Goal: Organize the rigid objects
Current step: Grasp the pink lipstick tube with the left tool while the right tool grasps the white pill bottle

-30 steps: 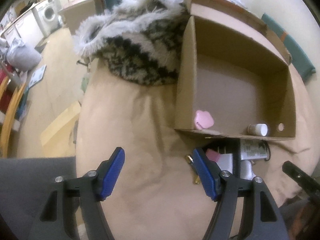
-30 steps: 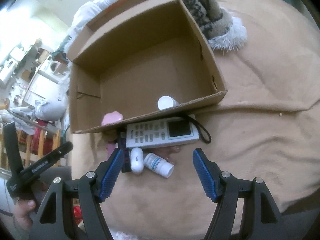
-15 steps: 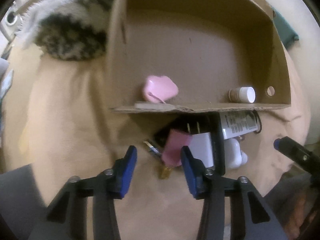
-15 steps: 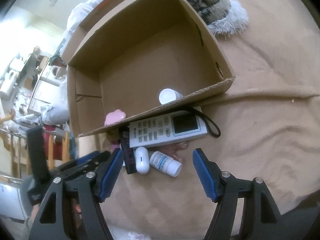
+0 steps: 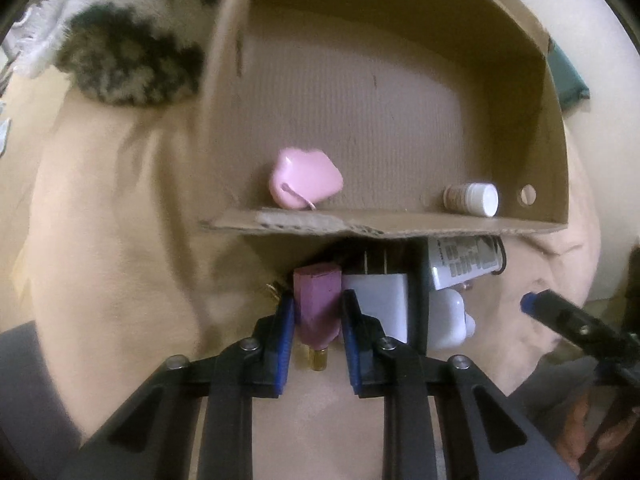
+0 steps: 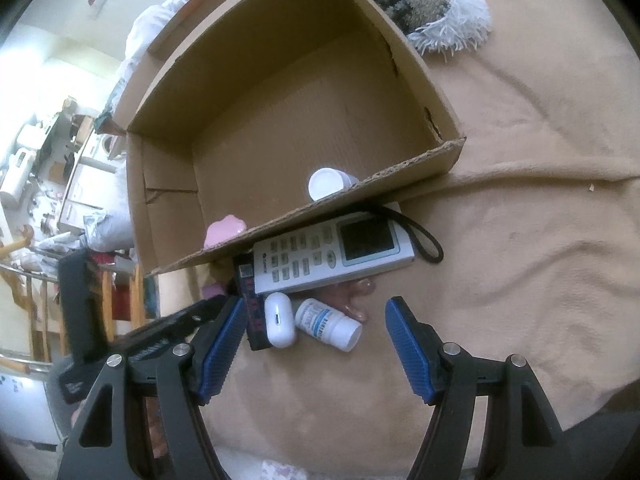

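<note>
Left tool (image 5: 316, 320): jaws narrow, just been closing, blue pads either side of a pink block (image 5: 318, 304) and apparently pressing its flanks. Block lying on the tan blanket (image 5: 120, 260), just in front of the near wall of the cardboard box (image 5: 360, 226). Small brass-coloured piece (image 5: 316, 358) showing below the block, between the pads; contact with it not clear.

Right tool (image 6: 314, 344): jaws wide, nothing between the pads. Hovering above the blanket, in front of the box's near wall, pads framing a white pill bottle (image 6: 328, 324) and a white earbud case (image 6: 279, 325) without touching either. Left pad close to a dark flat item (image 6: 253, 304) with red print.

Outside the box, against its near wall: one white remote control (image 6: 332, 254) with a black wrist loop, partly tucked under the wall's edge; one white charger plug (image 5: 378, 304) just right of the pink block; one earbud case; one pill bottle; one dark flat item; something pale pink (image 6: 352, 292) under the remote, not identifiable.

Inside the box, at the near wall: one pink flower-shaped case (image 5: 306, 184) toward the left corner, one small white-capped bottle (image 5: 472, 199) toward the right. Two items inside in all.

Beyond the box's far left corner: one fuzzy patterned throw (image 5: 120, 52) with white fringe.
</note>
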A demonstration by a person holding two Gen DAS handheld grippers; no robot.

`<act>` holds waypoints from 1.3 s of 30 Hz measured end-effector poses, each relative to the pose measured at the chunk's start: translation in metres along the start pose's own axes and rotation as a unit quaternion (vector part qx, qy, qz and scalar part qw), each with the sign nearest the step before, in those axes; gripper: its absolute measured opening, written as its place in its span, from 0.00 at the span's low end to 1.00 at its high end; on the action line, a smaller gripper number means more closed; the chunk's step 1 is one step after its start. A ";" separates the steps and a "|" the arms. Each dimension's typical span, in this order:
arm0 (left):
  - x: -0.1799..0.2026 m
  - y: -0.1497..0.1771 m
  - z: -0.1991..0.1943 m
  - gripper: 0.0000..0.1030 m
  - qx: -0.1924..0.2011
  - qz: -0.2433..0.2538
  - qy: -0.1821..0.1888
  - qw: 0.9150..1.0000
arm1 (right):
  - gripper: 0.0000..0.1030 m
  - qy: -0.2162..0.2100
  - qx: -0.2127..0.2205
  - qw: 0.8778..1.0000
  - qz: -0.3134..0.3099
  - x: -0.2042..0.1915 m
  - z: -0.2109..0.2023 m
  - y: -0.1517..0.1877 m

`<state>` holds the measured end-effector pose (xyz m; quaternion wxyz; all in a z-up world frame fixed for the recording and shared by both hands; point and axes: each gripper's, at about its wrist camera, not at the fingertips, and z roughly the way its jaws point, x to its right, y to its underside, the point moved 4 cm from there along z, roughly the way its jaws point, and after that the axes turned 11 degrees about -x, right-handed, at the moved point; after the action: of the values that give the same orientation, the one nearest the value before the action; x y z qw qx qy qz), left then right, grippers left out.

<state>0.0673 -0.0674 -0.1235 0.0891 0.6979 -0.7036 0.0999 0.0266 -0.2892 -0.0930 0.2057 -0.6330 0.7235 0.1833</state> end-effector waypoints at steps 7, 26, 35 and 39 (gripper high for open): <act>-0.017 0.011 -0.021 0.20 0.024 -0.037 -0.025 0.999 | 0.73 -0.013 -0.041 0.998 0.040 0.019 0.019 0.002; -0.051 0.024 -0.042 0.20 0.041 -0.078 -0.049 0.995 | 0.53 0.153 -0.080 0.985 0.004 -0.024 0.089 0.002; -0.050 0.027 -0.038 0.20 0.045 -0.079 -0.070 0.993 | 0.53 0.126 -0.057 0.990 0.003 -0.018 0.062 0.008; -0.050 0.030 -0.038 0.20 0.049 -0.075 -0.082 0.993 | 0.53 0.120 -0.041 0.992 0.001 -0.016 0.047 0.012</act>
<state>0.0369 -0.0095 -0.1006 0.0044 0.7581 -0.6484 0.0697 0.0193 -0.2493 -0.1248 0.0905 -0.6576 0.7356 0.1356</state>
